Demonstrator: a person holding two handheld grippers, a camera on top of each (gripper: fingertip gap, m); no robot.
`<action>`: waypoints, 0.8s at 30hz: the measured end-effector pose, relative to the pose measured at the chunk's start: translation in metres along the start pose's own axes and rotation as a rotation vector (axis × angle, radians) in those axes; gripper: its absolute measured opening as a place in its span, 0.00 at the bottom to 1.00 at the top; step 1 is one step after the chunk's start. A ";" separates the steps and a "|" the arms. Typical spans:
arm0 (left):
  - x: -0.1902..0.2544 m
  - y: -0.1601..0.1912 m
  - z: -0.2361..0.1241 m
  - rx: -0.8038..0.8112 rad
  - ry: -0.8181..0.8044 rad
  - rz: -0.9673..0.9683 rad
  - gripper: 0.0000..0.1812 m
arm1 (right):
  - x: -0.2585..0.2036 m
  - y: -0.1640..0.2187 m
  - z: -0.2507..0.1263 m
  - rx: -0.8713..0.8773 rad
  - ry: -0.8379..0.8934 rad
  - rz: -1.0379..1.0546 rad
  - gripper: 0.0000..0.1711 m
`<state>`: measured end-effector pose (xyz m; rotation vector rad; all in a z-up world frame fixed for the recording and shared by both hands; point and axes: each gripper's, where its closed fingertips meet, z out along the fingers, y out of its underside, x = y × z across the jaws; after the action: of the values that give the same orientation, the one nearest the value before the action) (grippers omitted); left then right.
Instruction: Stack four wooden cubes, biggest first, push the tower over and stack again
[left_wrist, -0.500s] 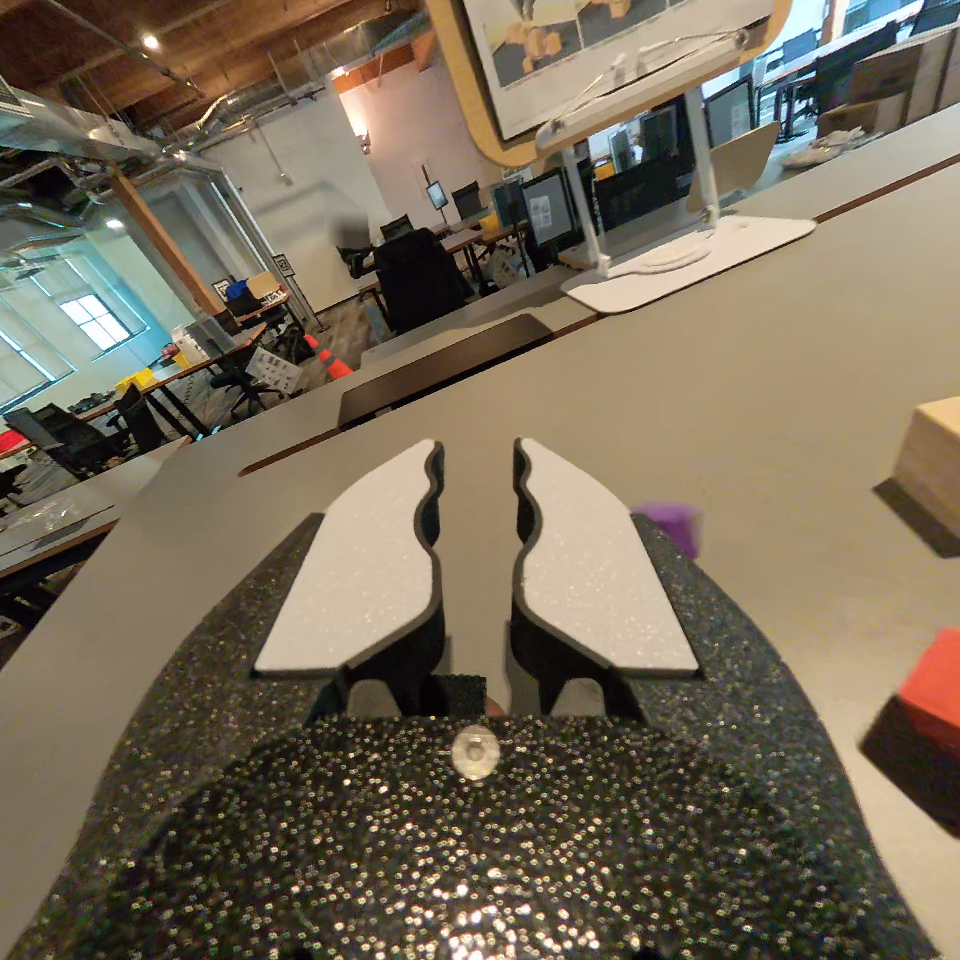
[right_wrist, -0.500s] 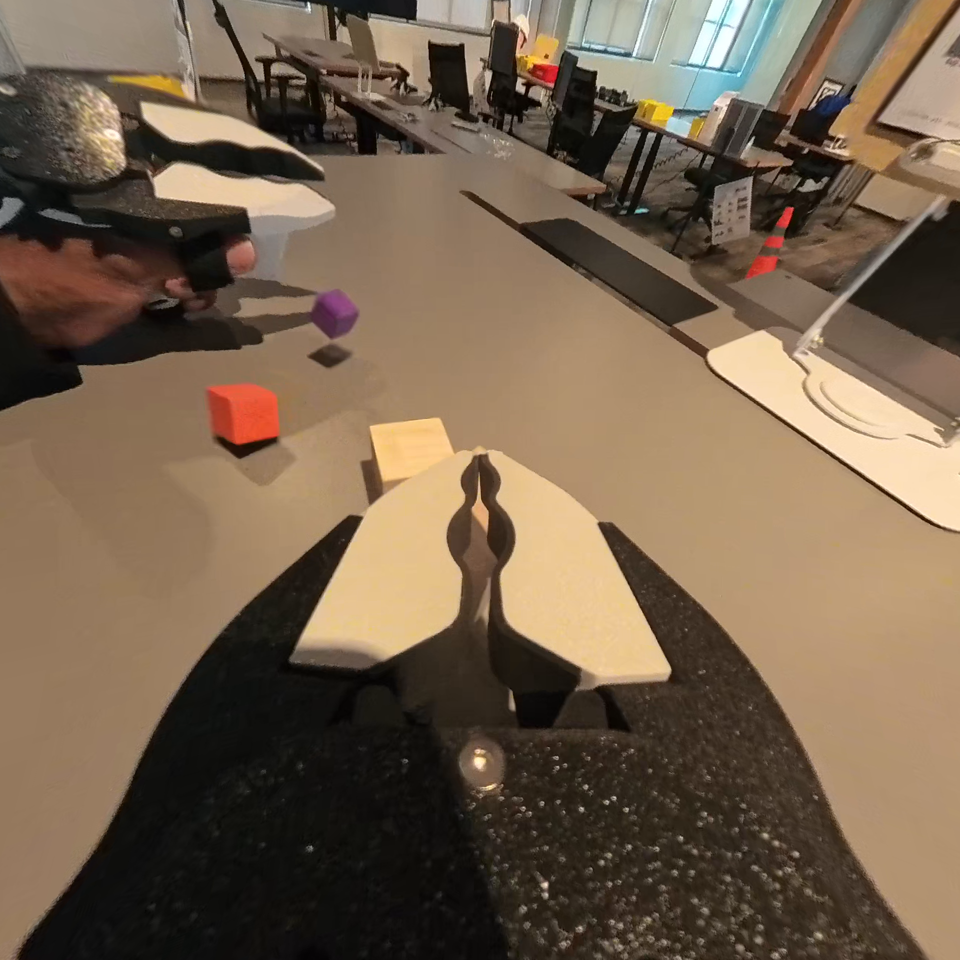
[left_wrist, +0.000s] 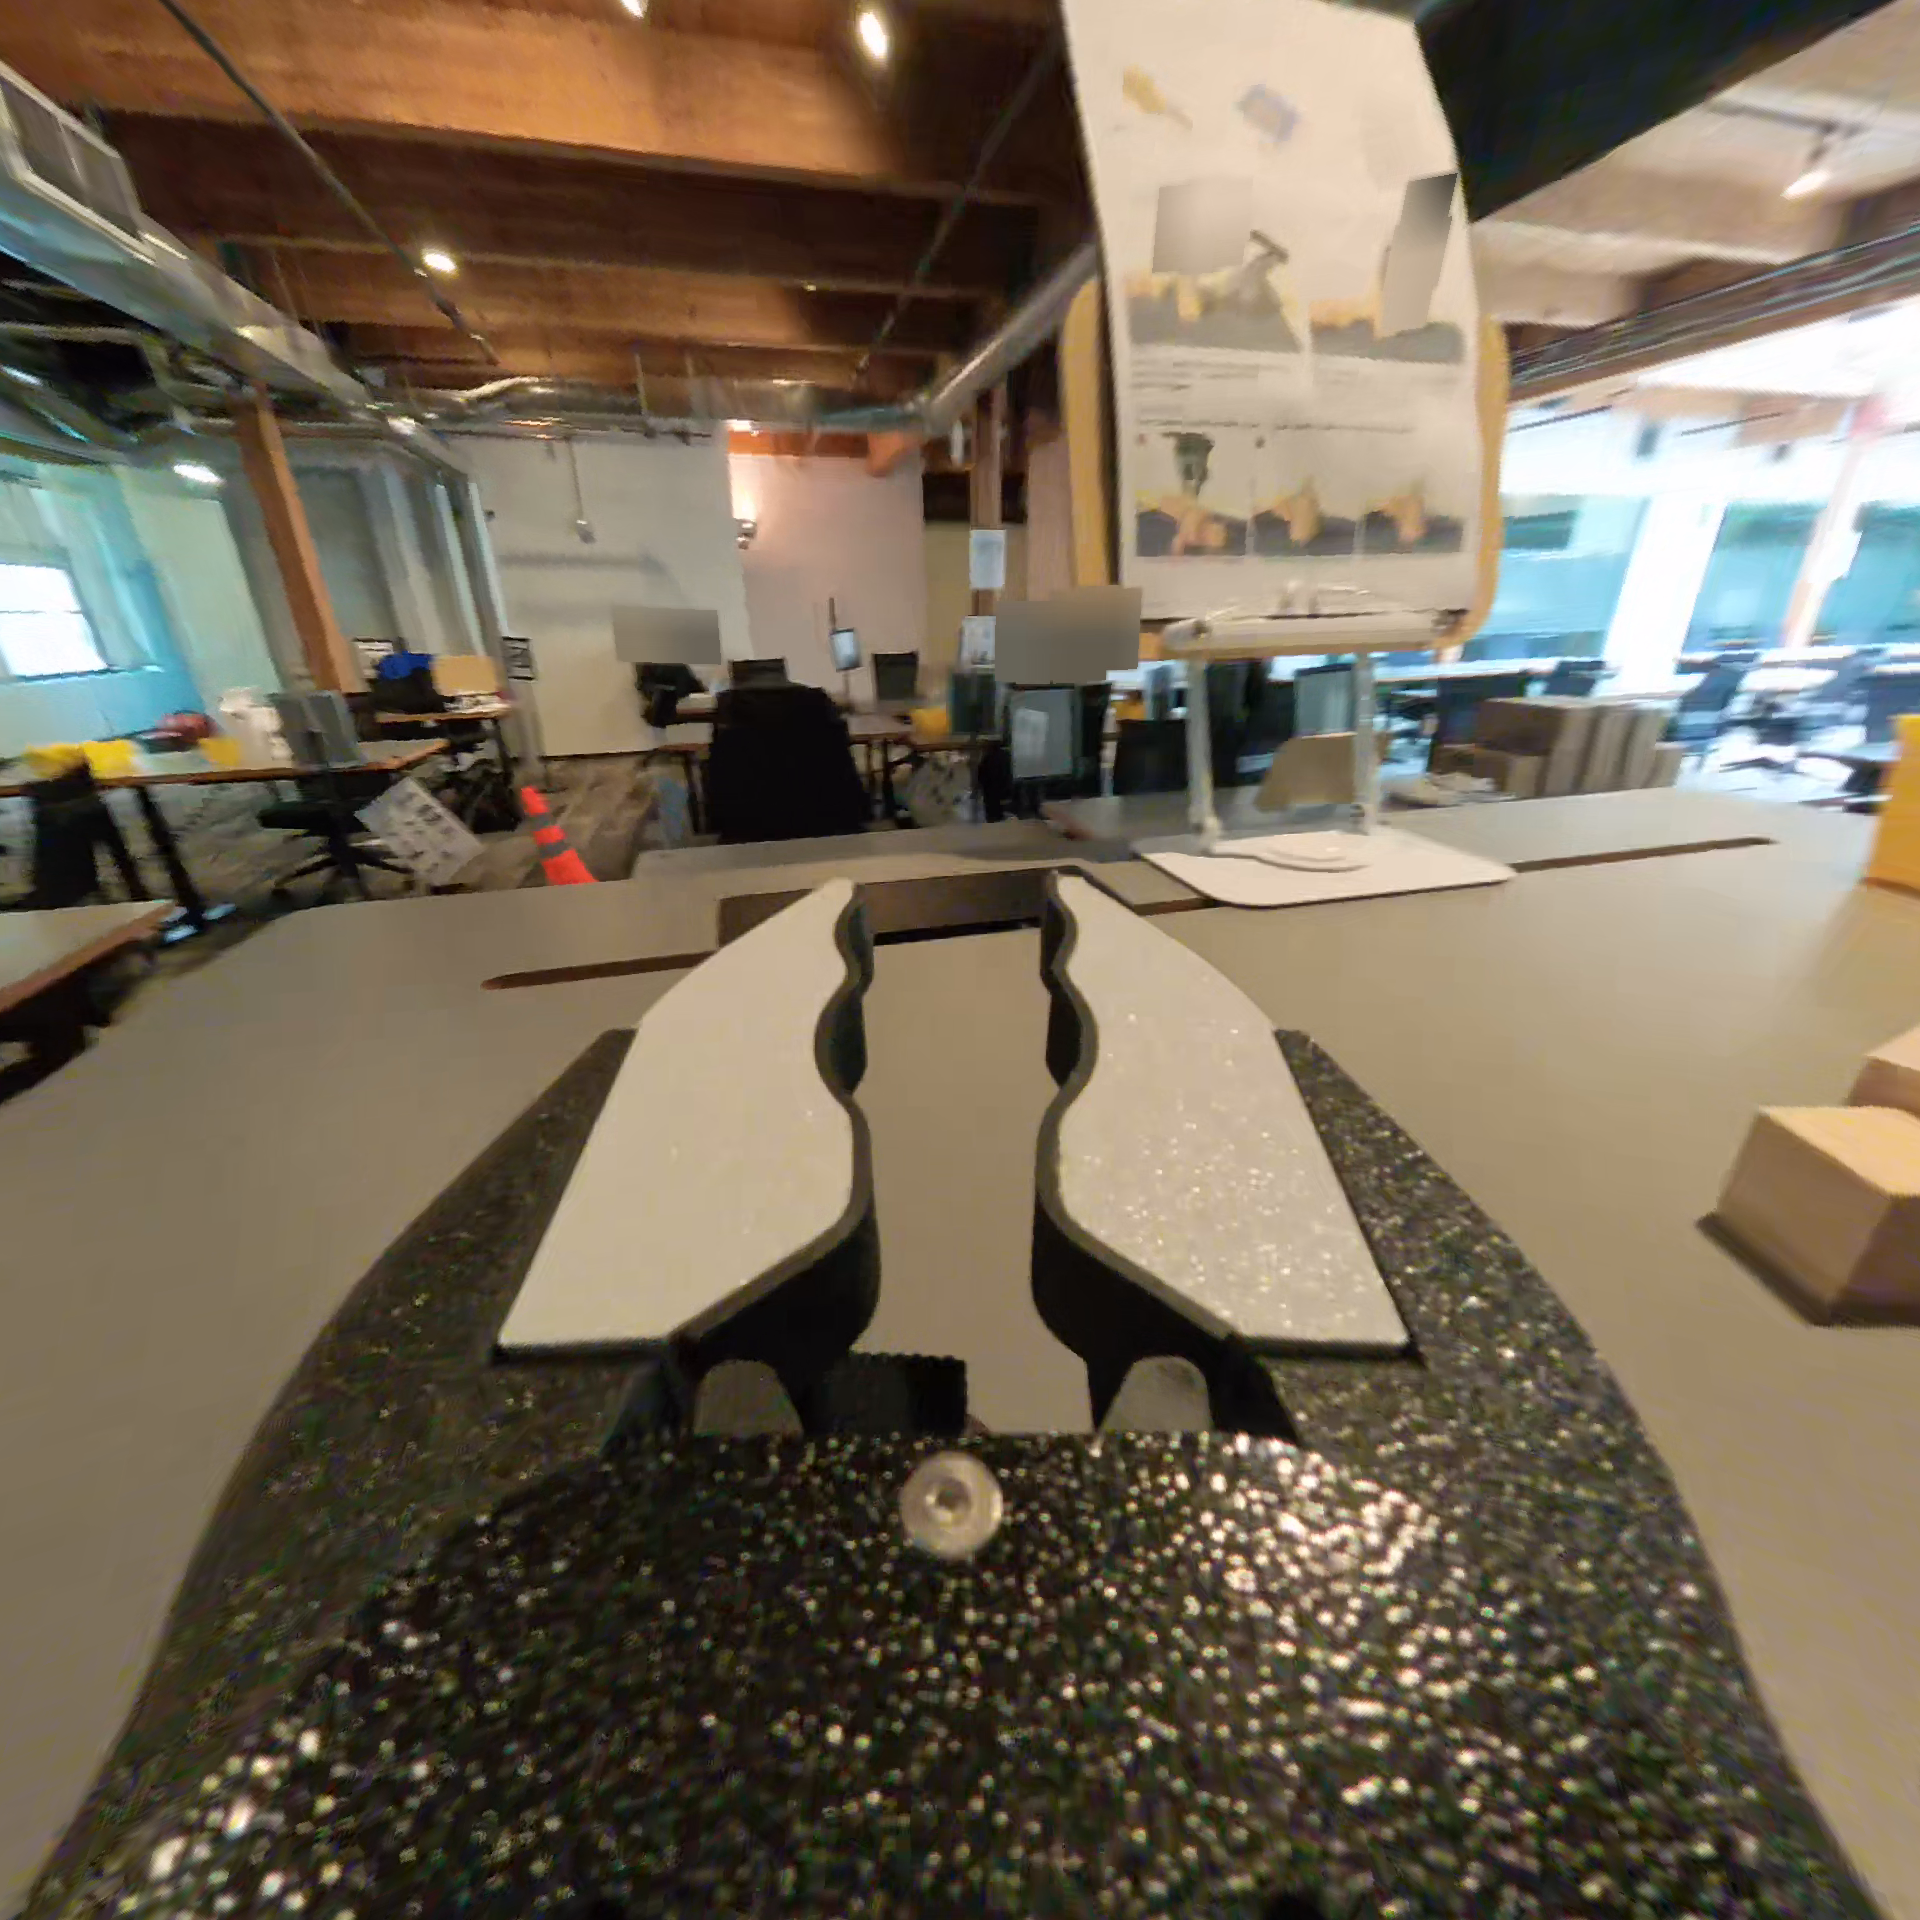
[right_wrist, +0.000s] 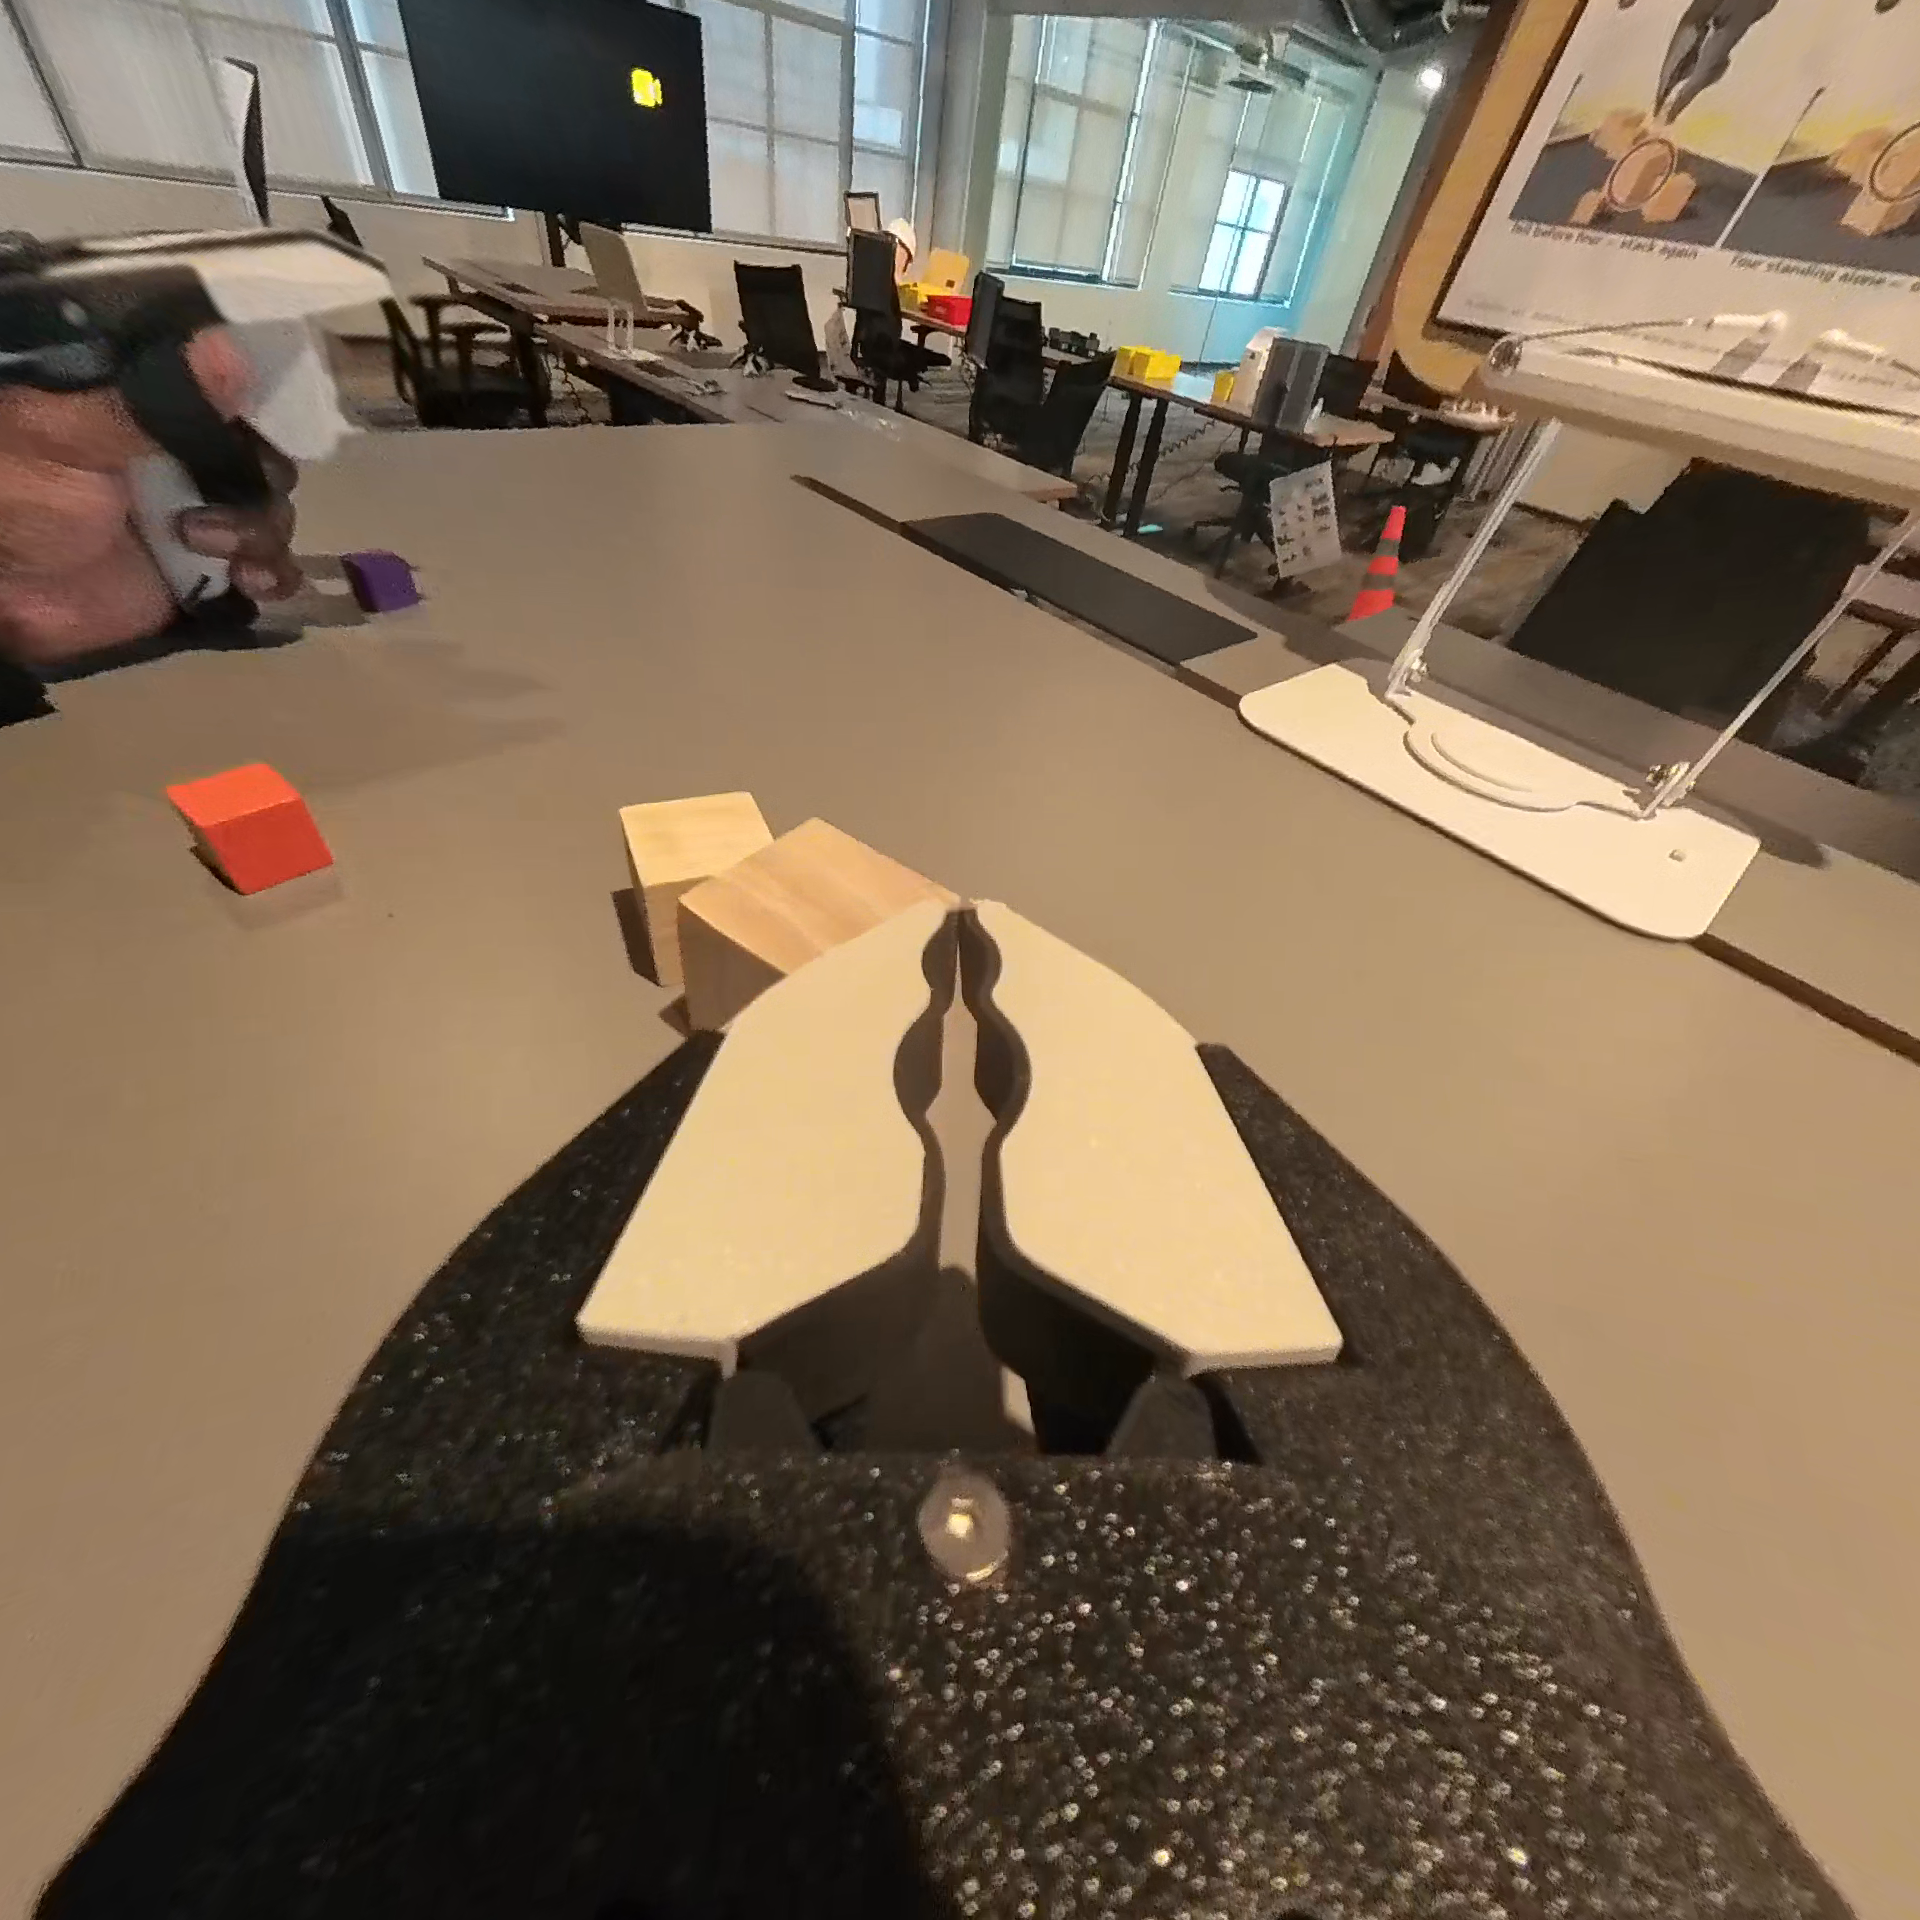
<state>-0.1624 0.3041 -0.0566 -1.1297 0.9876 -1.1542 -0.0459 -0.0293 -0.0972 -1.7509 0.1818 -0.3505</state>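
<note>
In the right wrist view, my right gripper (right_wrist: 961, 912) is shut and empty, with its tips at the right corner of a large plain wooden cube (right_wrist: 800, 925). A smaller plain cube (right_wrist: 691, 842) sits just behind and touches it. An orange cube (right_wrist: 249, 826) lies apart to the left, and a purple cube (right_wrist: 382, 579) lies far left on the grey table (right_wrist: 727, 644). My left gripper (right_wrist: 312, 343), blurred and held in a hand, hovers above the purple cube. In the left wrist view, the left gripper (left_wrist: 954, 904) is open and empty, with a plain cube (left_wrist: 1829, 1205) to its right.
A white stand base (right_wrist: 1507, 790) with a clear holder stands at the right and carries a printed sheet; it also shows in the left wrist view (left_wrist: 1320, 862). A black inset panel (right_wrist: 1081, 582) lies in the table beyond the cubes. Desks and chairs stand beyond the table. Across from one pair of fingers to the other is roughly 35 cm.
The left gripper has opened wider and levelled out, and the purple and orange cubes have left its view. The purple cube now rests on the table. The right gripper drew back, showing the large cube.
</note>
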 end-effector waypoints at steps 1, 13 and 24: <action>0.006 0.001 -0.001 -0.007 0.041 -0.002 0.17 | 0.000 0.002 0.001 -0.005 0.000 0.005 0.00; 0.158 0.068 0.026 -0.410 0.364 0.361 0.22 | 0.000 0.008 0.009 -0.046 0.004 -0.043 0.00; 0.223 0.083 0.008 -0.535 0.545 0.327 0.24 | 0.005 0.005 0.009 -0.022 0.021 -0.043 0.00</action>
<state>-0.1066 0.0884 -0.1406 -1.0149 1.9131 -0.9678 -0.0383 -0.0240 -0.1033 -1.7759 0.1639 -0.3990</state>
